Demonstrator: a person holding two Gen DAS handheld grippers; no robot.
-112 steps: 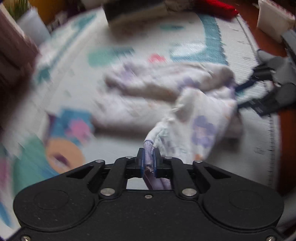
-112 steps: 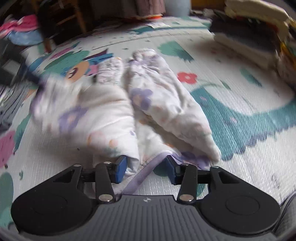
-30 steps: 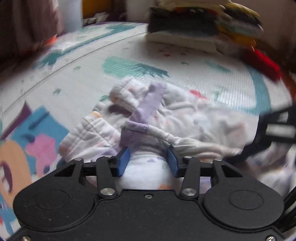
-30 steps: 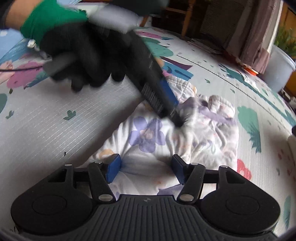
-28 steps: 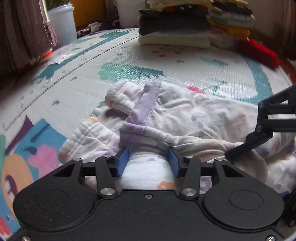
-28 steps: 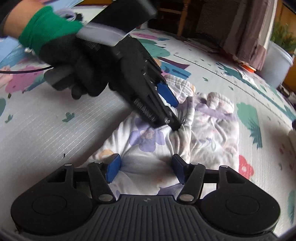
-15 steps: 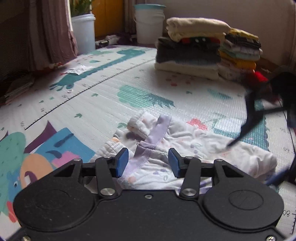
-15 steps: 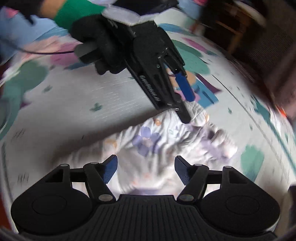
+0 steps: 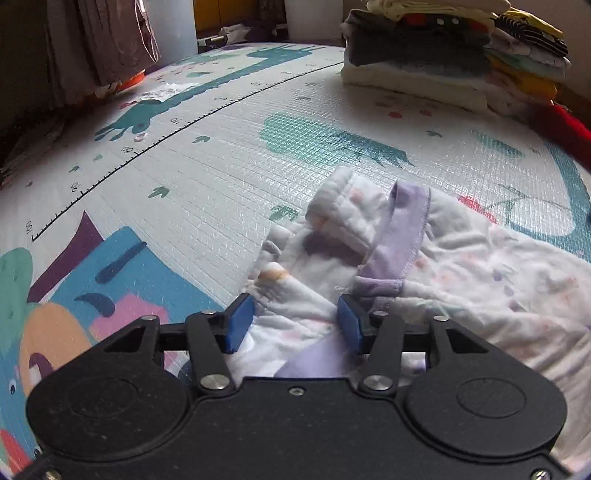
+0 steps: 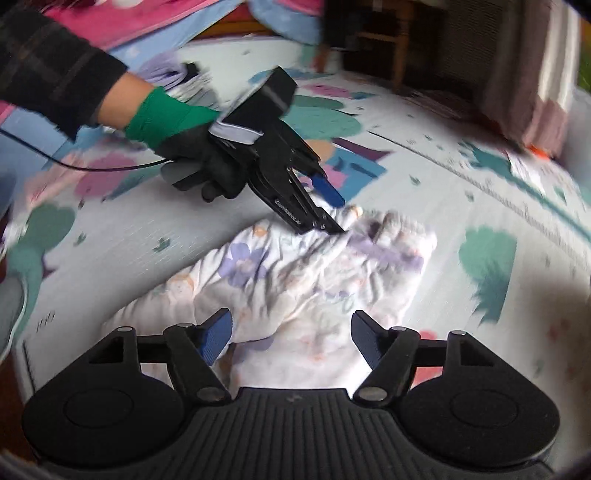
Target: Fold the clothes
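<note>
Both grippers, left (image 9: 291,326) and right (image 10: 290,334), open above floral garment (image 10: 295,280); right just widened; folded stack (image 9: 443,62) beyond.

One floral garment (image 9: 461,266) lay on one play mat (image 9: 207,177). Two grippers were out, the left (image 9: 291,325) and the right (image 10: 291,336). One pile (image 9: 443,55) of folded clothes stood beyond, near one white bucket (image 9: 314,18).
</note>
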